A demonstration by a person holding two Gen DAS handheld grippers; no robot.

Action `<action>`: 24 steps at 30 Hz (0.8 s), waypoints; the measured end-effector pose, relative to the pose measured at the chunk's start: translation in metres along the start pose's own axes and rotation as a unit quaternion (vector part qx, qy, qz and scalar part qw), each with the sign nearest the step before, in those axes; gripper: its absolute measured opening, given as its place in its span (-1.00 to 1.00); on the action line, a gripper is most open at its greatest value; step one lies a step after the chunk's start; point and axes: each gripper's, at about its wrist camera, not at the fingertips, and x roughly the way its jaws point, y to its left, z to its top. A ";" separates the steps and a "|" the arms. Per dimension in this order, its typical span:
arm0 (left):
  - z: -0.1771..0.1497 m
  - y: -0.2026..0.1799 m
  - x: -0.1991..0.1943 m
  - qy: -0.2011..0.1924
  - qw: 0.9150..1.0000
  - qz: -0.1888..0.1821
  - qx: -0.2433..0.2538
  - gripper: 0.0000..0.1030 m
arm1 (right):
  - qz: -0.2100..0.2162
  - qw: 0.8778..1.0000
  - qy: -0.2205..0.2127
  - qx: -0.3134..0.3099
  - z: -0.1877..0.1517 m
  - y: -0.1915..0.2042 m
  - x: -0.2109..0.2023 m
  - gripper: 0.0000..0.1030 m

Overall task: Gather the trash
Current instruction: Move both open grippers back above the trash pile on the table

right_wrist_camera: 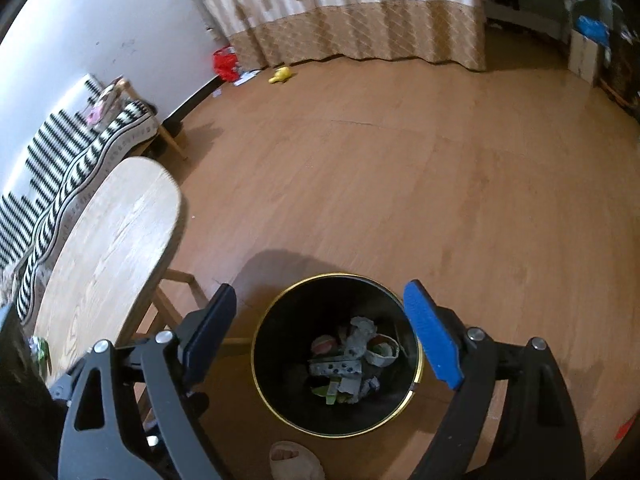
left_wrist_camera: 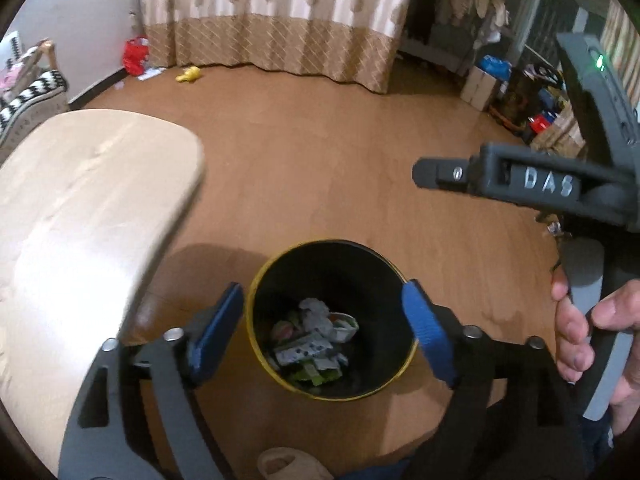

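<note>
Bin [right_wrist_camera: 336, 354] on floor [right_wrist_camera: 400, 180], right of tabletop [right_wrist_camera: 108, 240]; wrappers [right_wrist_camera: 352, 360] inside; curtain [right_wrist_camera: 360, 12] far behind; sofa [right_wrist_camera: 60, 168] far left.

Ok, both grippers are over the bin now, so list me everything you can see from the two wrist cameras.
trash bin: one, black with a gold rim, on the floor below both grippers
crumpled wrappers and paper: a small pile, white, green and pink, inside the bin
wooden table: one, light wood, left of the bin
striped cushion: one, black and white, behind the table by the wall
curtain: one, beige and white, at the far wall
red bag: one, on the floor by the curtain's left end
yellow object: one, on the floor before the curtain
boxes and clutter: several, mixed colours, far right
left gripper: open, empty
right gripper: open, empty
hand: holds the right gripper's handle
</note>
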 end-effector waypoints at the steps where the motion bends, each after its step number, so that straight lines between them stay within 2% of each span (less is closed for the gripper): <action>1: -0.002 0.008 -0.011 -0.009 1.000 0.009 -0.006 0.71 | 0.002 1.000 0.000 -0.008 0.000 0.007 0.001 0.66; 6: -0.015 0.061 -0.071 -0.044 0.995 0.074 -0.043 0.78 | 0.023 0.998 -0.001 -0.060 -0.004 0.060 0.001 0.67; 10: -0.039 0.119 -0.131 -0.069 0.983 0.144 -0.096 0.80 | 0.057 0.991 0.009 -0.117 -0.011 0.122 0.006 0.67; 14: -0.080 0.184 -0.195 -0.085 0.961 0.199 -0.175 0.80 | 0.089 0.980 0.020 -0.174 -0.029 0.193 0.012 0.67; 17: -0.108 0.218 -0.235 -0.098 0.942 0.239 -0.213 0.81 | 0.117 0.969 0.030 -0.217 -0.048 0.257 0.015 0.67; 18: -0.124 0.237 -0.253 -0.102 0.931 0.257 -0.237 0.81 | 0.128 0.963 0.032 -0.235 -0.057 0.283 0.015 0.67; 19: -0.132 0.246 -0.264 -0.103 0.925 0.267 -0.251 0.81 | 0.134 0.959 0.033 -0.246 -0.062 0.301 0.014 0.67; 20: -0.148 0.262 -0.280 -0.106 0.913 0.284 -0.274 0.81 | 0.143 0.954 0.034 -0.259 -0.071 0.322 0.013 0.67; 24: -0.186 0.306 -0.313 -0.108 0.881 0.325 -0.326 0.81 | 0.179 0.930 0.043 -0.317 -0.110 0.412 0.011 0.67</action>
